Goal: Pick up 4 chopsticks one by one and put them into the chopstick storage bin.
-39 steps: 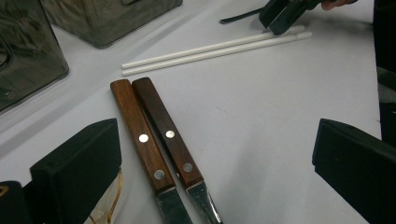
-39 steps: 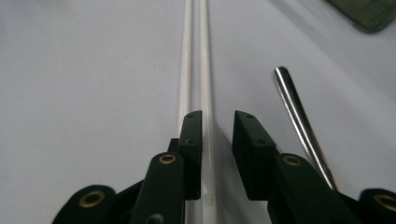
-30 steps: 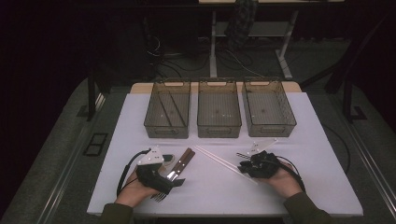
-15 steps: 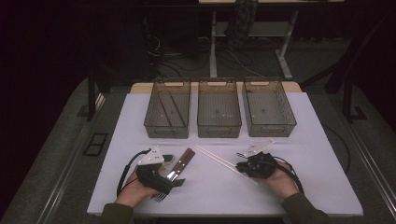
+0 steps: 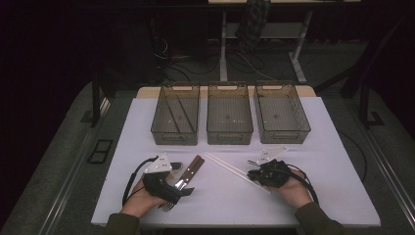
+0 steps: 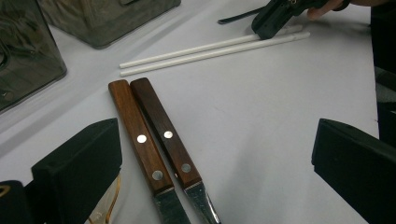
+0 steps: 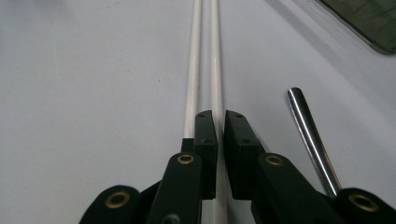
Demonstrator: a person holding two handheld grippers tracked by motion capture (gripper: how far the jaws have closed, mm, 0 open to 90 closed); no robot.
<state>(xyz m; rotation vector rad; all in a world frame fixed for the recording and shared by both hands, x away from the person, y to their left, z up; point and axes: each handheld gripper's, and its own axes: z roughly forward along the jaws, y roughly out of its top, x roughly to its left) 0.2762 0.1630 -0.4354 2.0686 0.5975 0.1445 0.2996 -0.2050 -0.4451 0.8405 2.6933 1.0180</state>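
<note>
Right hand-held gripper (image 5: 255, 175) lay low on the desk (image 5: 313, 147), borne by a hand that came in from the bottom of the high view. Its jaws had just been closing and now pinched one of the two white chopsticks (image 7: 215, 56) between their pads, the other stick lying just outside the left jaw in the right gripper view. Both sticks ran side by side across the white surface, touching or nearly so. A shiny metal handle (image 7: 308, 135) lay just beside the right jaw.

Left hand-held gripper (image 5: 182, 193) rested near the front edge of the desk with its jaws spread wide and gripping nothing; between them, in the left gripper view, lay two wooden-handled knives (image 6: 156, 140) side by side, touching along their handles. A fork (image 5: 167, 206) poked out under that gripper.

Three smoky clear bins stood in a row at the far side of the desk. The left bin (image 5: 175, 120) held a couple of long thin sticks lying slantwise; what lay in the middle bin (image 5: 229, 120) and the right bin (image 5: 281, 117) could not be made out.

Beyond the desk the room was dark, with cables on the floor (image 5: 254, 63) and the legs of another table.
</note>
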